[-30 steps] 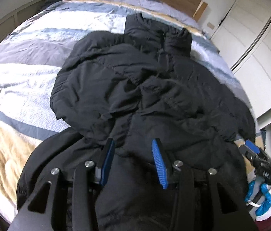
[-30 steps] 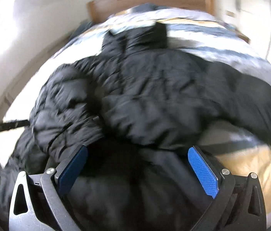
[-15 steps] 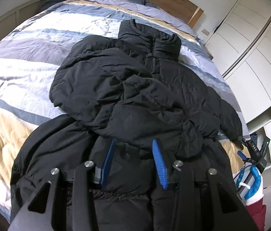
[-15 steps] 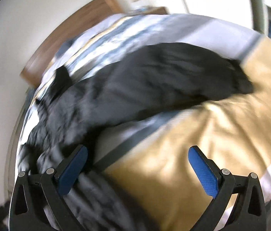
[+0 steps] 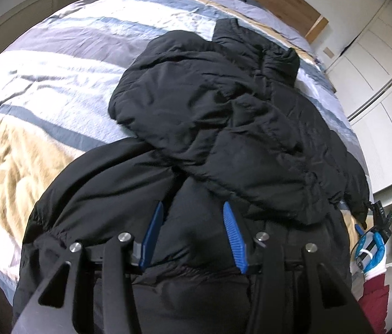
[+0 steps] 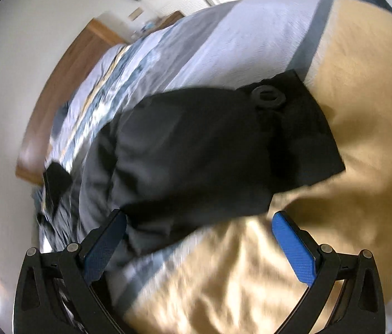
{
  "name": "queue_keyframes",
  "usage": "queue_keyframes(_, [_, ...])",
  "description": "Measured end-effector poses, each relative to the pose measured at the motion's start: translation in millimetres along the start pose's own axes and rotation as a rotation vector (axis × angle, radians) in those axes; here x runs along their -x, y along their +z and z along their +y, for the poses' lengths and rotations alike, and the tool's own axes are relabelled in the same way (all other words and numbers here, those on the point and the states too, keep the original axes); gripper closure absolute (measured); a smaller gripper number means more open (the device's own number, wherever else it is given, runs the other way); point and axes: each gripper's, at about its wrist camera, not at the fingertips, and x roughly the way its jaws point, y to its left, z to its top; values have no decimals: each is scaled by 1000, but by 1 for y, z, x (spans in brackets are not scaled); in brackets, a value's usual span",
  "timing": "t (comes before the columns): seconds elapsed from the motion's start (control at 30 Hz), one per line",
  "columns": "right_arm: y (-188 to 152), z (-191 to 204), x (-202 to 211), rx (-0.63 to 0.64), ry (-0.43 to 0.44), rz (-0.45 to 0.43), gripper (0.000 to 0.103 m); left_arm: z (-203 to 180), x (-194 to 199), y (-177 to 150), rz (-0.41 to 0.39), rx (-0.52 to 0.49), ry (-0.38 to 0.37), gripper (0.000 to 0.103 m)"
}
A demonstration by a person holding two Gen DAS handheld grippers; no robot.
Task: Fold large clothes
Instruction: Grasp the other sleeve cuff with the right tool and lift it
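Black puffer jacket (image 5: pixel 223 128) lies lengthwise on the striped bed cover (image 5: pixel 56 64), collar at the far end toward the wooden headboard (image 5: pixel 279 2), one sleeve folded across the body from the left. Left wrist view shows the whole garment; its near hem fills the frame bottom. Left gripper (image 5: pixel 193 231) sits low over that hem, blue pads partly apart with dark fabric between them; whether the pads actually pinch the fabric cannot be told. Right wrist view, blurred, shows only one jacket sleeve (image 6: pixel 210 150), its cuff with a round black fastener (image 6: pixel 267 97) lying on the tan stripe of the cover. Right gripper (image 6: pixel 198 239) has its jaws spread wide, holding nothing, near the sleeve; the left pad overlaps the sleeve edge in frame, contact uncertain. White wardrobe doors (image 5: pixel 377 83) stand at right. A blue-gloved hand (image 5: pixel 368 247) shows at the right edge of the left view, partly cut off.
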Motion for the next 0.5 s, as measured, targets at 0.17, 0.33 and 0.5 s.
queue_keyframes(0.17, [24,0,-8,-7,-14,-21,0,4,-7,1,14,22,24,60])
queue_keyframes(0.33, [42,4,-15,-2,3,-20,20,-1,-16,2,29,17,29,60])
queue_keyframes(0.5, [50,9,-9,5,30,-60,63,-7,-24,0,45,6,29,60])
